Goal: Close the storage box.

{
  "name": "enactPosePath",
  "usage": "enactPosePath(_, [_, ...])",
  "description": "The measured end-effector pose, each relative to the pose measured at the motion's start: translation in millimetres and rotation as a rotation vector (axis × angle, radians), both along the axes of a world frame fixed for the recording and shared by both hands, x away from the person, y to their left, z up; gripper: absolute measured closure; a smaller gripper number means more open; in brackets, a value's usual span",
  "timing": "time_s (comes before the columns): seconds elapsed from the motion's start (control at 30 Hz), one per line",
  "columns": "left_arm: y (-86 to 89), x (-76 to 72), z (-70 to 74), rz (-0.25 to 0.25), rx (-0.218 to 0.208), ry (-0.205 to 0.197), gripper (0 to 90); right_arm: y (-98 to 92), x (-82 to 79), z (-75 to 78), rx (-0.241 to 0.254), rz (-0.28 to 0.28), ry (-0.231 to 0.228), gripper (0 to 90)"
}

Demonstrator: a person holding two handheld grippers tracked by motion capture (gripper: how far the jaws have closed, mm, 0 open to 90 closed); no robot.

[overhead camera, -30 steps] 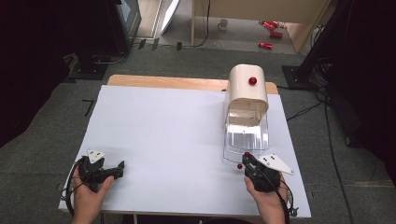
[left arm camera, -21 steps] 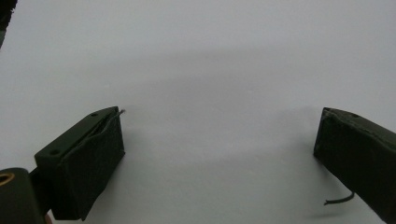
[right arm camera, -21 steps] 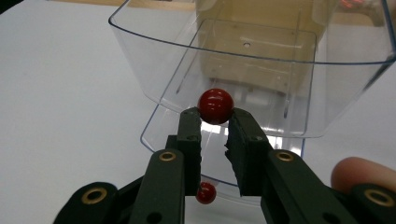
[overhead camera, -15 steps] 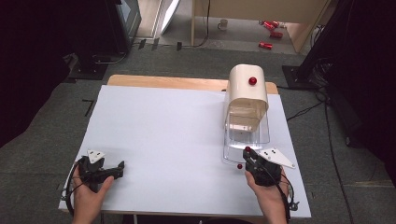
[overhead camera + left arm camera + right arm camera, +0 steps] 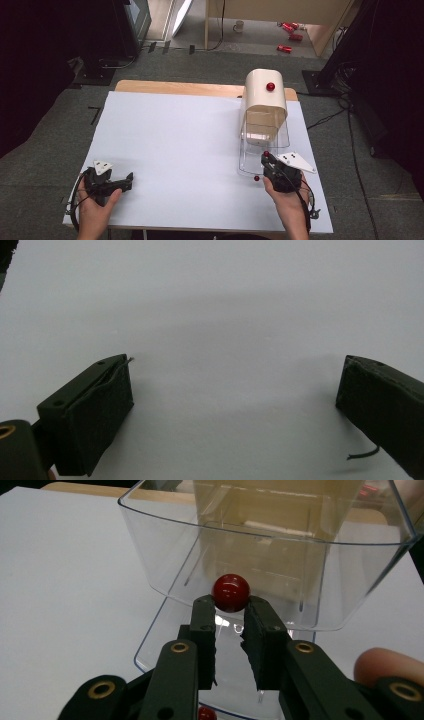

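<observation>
Seen from the high view, a person worked at a white-covered surface [image 5: 190,145], the right tongs [image 5: 267,157] reaching to the near lip of a clear plastic tray [image 5: 250,167] that sloped out from a cream, round-topped dispenser box [image 5: 263,102] with a small red knob [image 5: 270,86] on its top. From there the catch was only a red speck at the tips of the tongs.

The right gripper view made it plain: the right tongs [image 5: 230,602] were clamped on a glossy red ball [image 5: 231,592], pinched between the very tips of the two black jaws, held just in front of the clear plastic tray's [image 5: 165,575] curved wall and above its floor. A fingertip [image 5: 385,664] of the holding hand showed at the lower right.

A second small red ball [image 5: 256,178] lay on the surface just beside the tray's near edge, glimpsed also at the bottom of the right gripper view [image 5: 206,713].

The left tongs [image 5: 131,176] rested on the near left of the surface, well apart from the tray. The left gripper view showed the left tongs [image 5: 235,390] standing wide apart, bare white sheet between them.
</observation>
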State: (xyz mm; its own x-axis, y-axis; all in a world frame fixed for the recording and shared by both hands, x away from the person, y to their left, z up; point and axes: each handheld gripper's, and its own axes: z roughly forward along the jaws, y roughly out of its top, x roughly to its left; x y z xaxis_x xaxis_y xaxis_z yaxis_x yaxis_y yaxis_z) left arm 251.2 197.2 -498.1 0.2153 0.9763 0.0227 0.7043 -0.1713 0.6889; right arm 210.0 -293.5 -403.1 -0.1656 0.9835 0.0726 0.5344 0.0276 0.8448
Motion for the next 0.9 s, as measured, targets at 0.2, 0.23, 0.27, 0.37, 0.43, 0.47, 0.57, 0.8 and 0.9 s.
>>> enactPosePath(0.2, [-0.1, 0.0, 0.0, 0.001, 0.0, -0.001, 1.6, -1.2, 6.1, 0.0, 0.0, -0.004, 0.004, 76.8])
enactPosePath(0.23, [-0.1, 0.0, 0.0, 0.001, -0.001, -0.001, 1.6, -1.0, 7.2, 0.1, 0.003, -0.006, 0.006, 76.8])
enactPosePath(0.27, [-0.1, 0.0, 0.0, 0.001, -0.001, -0.001, 1.6, -1.0, 8.3, 0.2, 0.003, -0.006, 0.006, 76.8])
enactPosePath(0.37, [-0.2, 0.0, -0.1, 0.002, -0.001, -0.001, 1.6, -1.0, 12.1, 1.3, -0.002, -0.006, 0.006, 76.8])
enactPosePath(0.43, [0.0, -0.1, 0.0, 0.0, 0.001, 0.0, 1.6, -1.0, 14.6, 2.1, -0.001, -0.009, 0.007, 76.8])
enactPosePath(0.47, [-0.1, 0.0, 0.0, 0.001, 0.0, 0.0, 1.5, -0.9, 16.5, 2.5, 0.003, -0.011, 0.01, 76.8])
enactPosePath(0.57, [-0.1, 0.0, 0.0, 0.001, 0.0, -0.001, 1.6, -0.7, 20.5, 2.7, 0.002, -0.013, 0.013, 76.8])
enactPosePath(0.8, [0.0, -0.1, 0.1, 0.0, 0.001, 0.0, 1.6, -0.9, 30.8, 3.7, -0.005, -0.019, 0.018, 76.8])
enactPosePath(0.9, [-0.1, 0.0, 0.0, 0.001, 0.0, 0.0, 1.6, -0.8, 35.3, 3.8, -0.003, -0.024, 0.021, 76.8])
